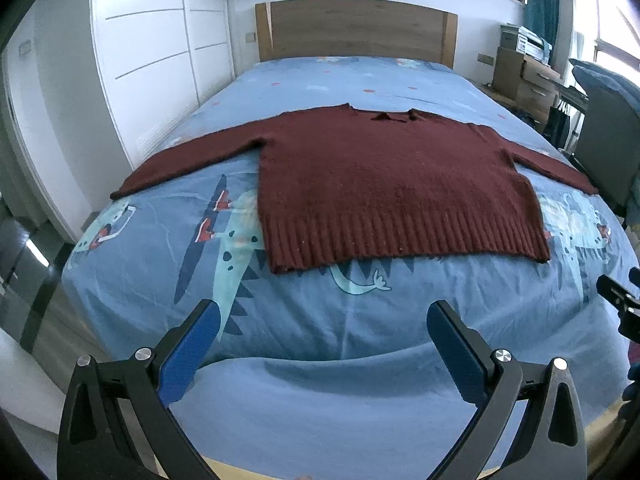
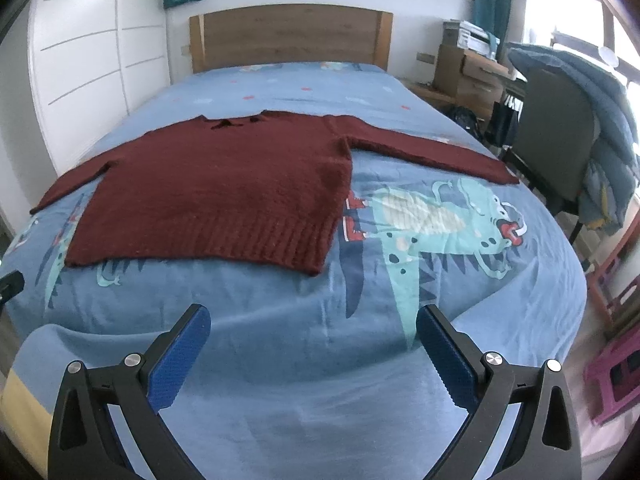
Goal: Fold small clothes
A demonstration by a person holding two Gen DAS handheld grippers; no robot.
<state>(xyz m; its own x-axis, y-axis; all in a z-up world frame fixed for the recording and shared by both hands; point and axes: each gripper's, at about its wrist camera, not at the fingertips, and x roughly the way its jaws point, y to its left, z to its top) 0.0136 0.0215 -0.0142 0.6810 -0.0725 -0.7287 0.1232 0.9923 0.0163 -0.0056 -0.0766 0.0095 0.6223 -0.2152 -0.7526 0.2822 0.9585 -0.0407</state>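
Note:
A dark red knit sweater [image 1: 384, 184] lies flat on the blue dinosaur-print bed [image 1: 320, 360], both sleeves spread out to the sides, ribbed hem toward me, collar toward the headboard. It also shows in the right wrist view [image 2: 224, 192]. My left gripper [image 1: 324, 316] is open and empty, above the bed's near end, short of the hem. My right gripper [image 2: 314, 318] is open and empty, also short of the hem, in front of the sweater's right corner. The right gripper's tip shows at the left wrist view's right edge [image 1: 620, 300].
A wooden headboard [image 1: 356, 28] stands at the far end. White wardrobe doors [image 1: 152, 52] line the left side. A chair draped with a blue quilt [image 2: 568, 128] and wooden drawers [image 2: 468, 76] stand to the right of the bed. A pink stool [image 2: 616, 372] sits on the floor at right.

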